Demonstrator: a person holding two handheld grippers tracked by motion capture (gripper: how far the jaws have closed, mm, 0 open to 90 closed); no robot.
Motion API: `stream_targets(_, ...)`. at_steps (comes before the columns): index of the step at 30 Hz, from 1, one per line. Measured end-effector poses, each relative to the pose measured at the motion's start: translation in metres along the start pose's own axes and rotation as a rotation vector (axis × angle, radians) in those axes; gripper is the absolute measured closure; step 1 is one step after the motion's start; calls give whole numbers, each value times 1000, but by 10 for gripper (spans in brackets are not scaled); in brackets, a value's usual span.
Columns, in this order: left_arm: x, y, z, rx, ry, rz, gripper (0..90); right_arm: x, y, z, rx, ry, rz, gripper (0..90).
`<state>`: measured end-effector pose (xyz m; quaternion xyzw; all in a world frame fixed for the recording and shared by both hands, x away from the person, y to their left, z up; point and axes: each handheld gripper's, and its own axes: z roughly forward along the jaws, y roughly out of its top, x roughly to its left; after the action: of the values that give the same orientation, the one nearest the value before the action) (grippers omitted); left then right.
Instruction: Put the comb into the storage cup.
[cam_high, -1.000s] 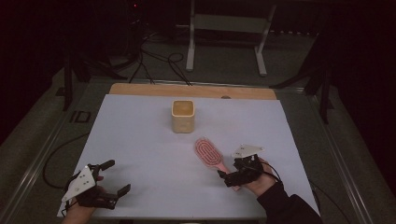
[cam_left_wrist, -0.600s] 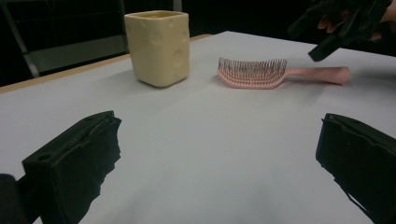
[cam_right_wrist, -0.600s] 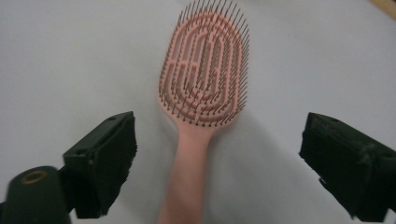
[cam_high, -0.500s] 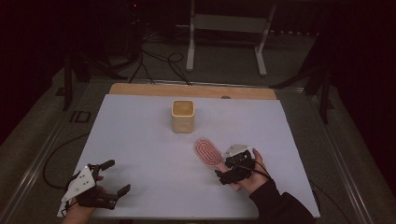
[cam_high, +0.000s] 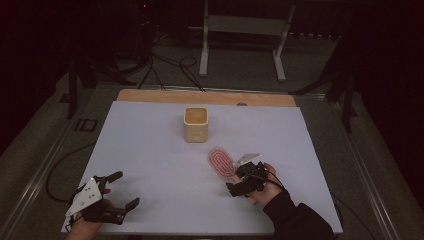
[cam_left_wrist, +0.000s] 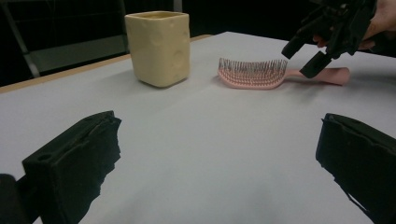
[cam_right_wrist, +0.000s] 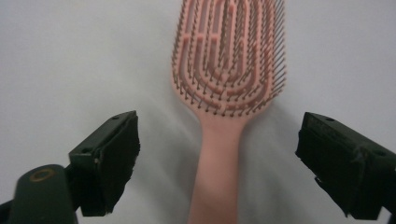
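The right gripper had been advanced, jaws spread, astride the hairbrush handle; an off-centre closure could skid it.

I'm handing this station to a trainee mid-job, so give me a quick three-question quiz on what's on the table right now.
1. True or false: the right gripper is open, one jaw on each side of the hairbrush handle.
2. Multiple choice: the hairbrush bristles point A) down into the table, B) up, C) against the cup.
3. Fill in: the left gripper is open over the bare table, and the thing standing upright beyond the hairbrush is a cream-coloured ____.

Key: 1 true; 2 B; 3 cup.
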<state>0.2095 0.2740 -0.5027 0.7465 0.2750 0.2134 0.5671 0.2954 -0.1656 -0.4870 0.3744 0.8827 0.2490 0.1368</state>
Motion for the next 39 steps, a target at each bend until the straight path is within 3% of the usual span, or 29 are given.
stream_targets(6,0,0,0,-2,0,-3,0,2,3,5,56,-7,33,118)
stream_targets(10,0,0,0,-1,2,2,0,2,6,8,108,-4,82,193)
stream_targets(16,0,0,-1,-4,1,1,0,-2,10,12,164,5,109,294)
stream_targets(26,0,1,-2,-12,1,-2,0,-9,13,19,233,17,127,518)
stream_targets(32,0,1,-2,-12,1,0,0,-11,18,21,260,32,132,568)
stream_targets(39,0,1,-3,-14,-1,-2,0,-9,21,21,281,36,101,647)
